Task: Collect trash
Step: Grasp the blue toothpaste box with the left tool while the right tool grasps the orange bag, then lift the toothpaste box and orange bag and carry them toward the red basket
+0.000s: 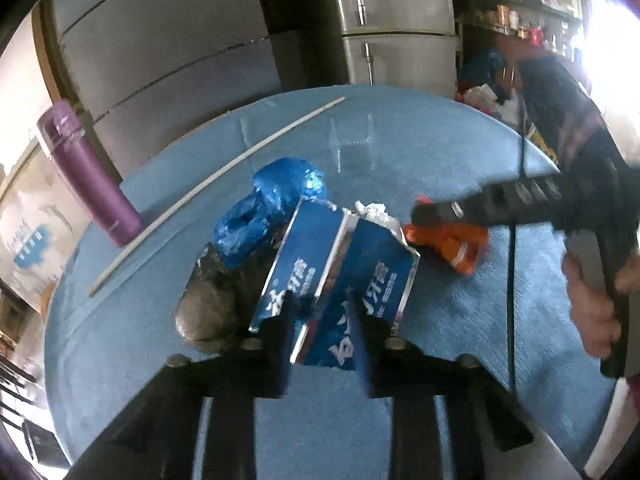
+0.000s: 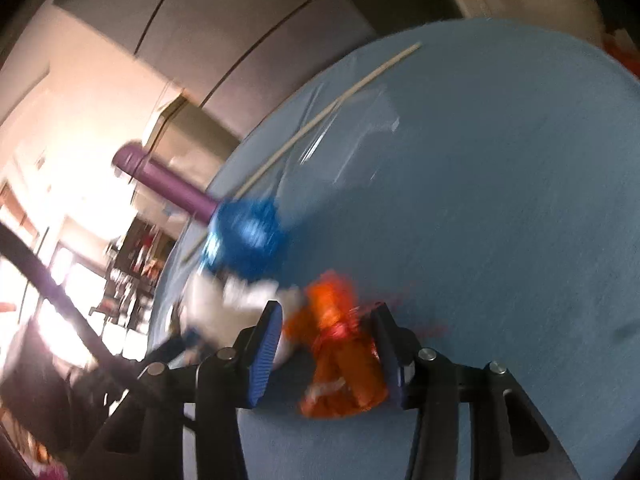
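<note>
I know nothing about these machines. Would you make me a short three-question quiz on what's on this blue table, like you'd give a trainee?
1. True or false: the purple bottle lies flat on the blue table.
2. Which item sits between the fingers of the right hand-held gripper?
A. blue toothpaste box
B. orange wrapper
C. white stick
3. Fill in: the crumpled blue plastic bag touches the far end of the ______.

Key:
1. False; it stands at the table's edge.
2. B
3. Toothpaste box, whose near end sits between the fingers of the left hand-held gripper.
</note>
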Action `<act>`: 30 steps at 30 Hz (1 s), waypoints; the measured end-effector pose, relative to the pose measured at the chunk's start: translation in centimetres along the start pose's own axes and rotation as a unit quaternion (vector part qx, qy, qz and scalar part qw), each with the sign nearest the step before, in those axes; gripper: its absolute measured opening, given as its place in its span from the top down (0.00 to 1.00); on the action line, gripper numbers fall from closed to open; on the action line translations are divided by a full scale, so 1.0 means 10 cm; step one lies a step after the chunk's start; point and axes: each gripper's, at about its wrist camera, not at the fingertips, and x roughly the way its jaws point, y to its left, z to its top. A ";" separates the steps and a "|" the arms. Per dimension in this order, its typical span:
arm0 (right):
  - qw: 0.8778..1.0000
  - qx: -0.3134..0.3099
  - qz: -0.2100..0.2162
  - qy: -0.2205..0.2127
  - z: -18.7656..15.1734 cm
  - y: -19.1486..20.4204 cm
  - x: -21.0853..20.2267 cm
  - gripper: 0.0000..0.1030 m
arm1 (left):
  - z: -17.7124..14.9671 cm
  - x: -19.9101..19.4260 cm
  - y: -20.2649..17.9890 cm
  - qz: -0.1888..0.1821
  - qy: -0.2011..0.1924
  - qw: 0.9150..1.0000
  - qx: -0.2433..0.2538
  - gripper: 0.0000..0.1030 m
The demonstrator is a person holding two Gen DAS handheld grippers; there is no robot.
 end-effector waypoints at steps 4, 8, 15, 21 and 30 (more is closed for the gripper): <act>0.999 -0.032 0.023 0.027 -0.23 0.16 -0.10 0.51 | -0.12 -0.05 0.15 -0.019 0.011 0.999 -0.032 0.79; 0.998 -0.053 -0.013 0.023 -0.27 0.21 -0.11 0.49 | -0.12 -0.15 0.12 -0.027 0.003 0.999 -0.017 0.64; 0.996 -0.081 -0.028 0.028 -0.26 0.30 -0.02 0.49 | 0.04 -0.30 0.09 -0.026 -0.034 0.999 0.027 0.30; 0.992 -0.111 -0.047 0.024 -0.44 0.33 -0.14 0.70 | 0.04 -0.21 -0.03 -0.028 -0.019 0.998 0.059 0.28; 0.996 -0.057 -0.061 -0.038 -0.59 -0.02 -0.75 0.73 | 0.07 0.09 -0.36 0.032 0.003 0.994 0.104 0.18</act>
